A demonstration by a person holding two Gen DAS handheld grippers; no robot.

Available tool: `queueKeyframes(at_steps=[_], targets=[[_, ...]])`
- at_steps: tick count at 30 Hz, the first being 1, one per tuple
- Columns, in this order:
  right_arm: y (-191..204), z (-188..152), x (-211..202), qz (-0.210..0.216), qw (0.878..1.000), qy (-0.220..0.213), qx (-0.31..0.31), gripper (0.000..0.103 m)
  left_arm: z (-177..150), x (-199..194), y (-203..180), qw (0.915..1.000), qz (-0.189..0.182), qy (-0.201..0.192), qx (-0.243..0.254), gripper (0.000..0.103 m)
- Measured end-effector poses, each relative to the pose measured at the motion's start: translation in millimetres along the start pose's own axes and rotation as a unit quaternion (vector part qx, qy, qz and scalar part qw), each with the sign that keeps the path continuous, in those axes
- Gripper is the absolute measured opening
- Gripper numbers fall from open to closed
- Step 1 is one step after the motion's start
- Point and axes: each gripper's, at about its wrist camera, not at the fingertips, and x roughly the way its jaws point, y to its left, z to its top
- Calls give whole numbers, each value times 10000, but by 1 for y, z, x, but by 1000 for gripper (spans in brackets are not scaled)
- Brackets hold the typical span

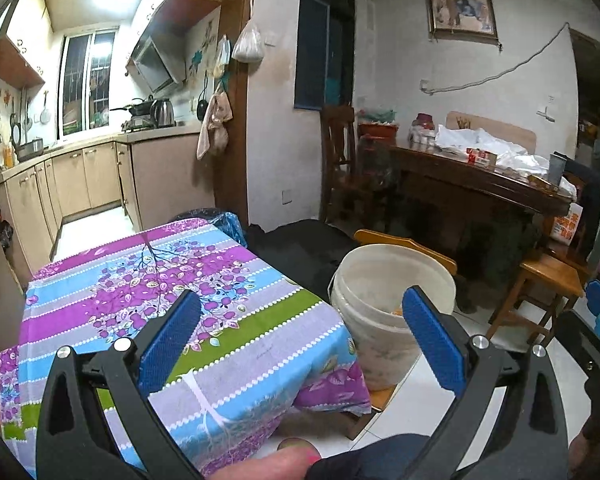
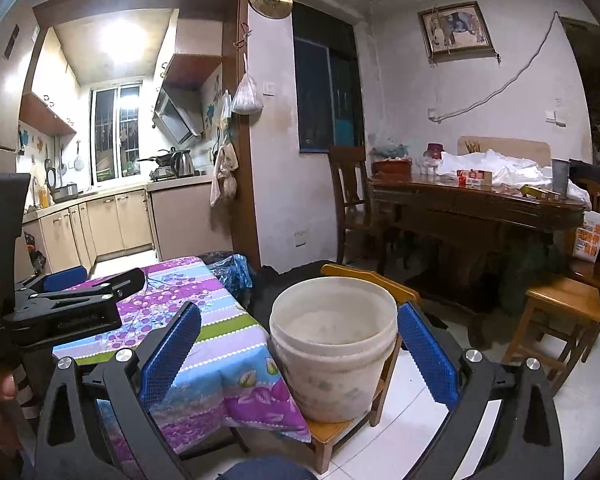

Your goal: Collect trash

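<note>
A dirty white plastic bucket (image 1: 384,320) stands on a small wooden stool beside the low table; something orange lies inside it. It also shows in the right wrist view (image 2: 332,344). My left gripper (image 1: 300,344) is open and empty, above the table's right edge, its right finger in front of the bucket. My right gripper (image 2: 300,348) is open and empty, held before the bucket. The left gripper shows at the left in the right wrist view (image 2: 60,300). No loose trash shows on the table.
A low table with a purple, blue and green floral cloth (image 1: 140,288) fills the left. A wooden stool (image 2: 556,312) stands at the right, a dark dining table (image 2: 472,204) with white bags behind it. A blue bag (image 2: 232,268) lies past the table.
</note>
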Motion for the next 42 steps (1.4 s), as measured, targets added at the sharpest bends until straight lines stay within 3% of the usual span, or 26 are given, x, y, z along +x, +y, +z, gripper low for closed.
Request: queueKeyframes(at_steps=[7,18,37,42], targets=[[1,-3,-26,-17,10000,-73,-8,98,-13,-26,-8,9999,-68,-3,97,97],[-2,-15,-80,-297,9980,-551,-1,98,-35,-61,-11,9996,-125,-234,115,97],[-7,-6,-95,-406,9966,-719,10,98,-35,-86,-17,9984,-201,-506,156,97],[-6,-7,-99,-375,9954,-882,21,98,-36,-95,-20,9956,-225,-885,210,97]])
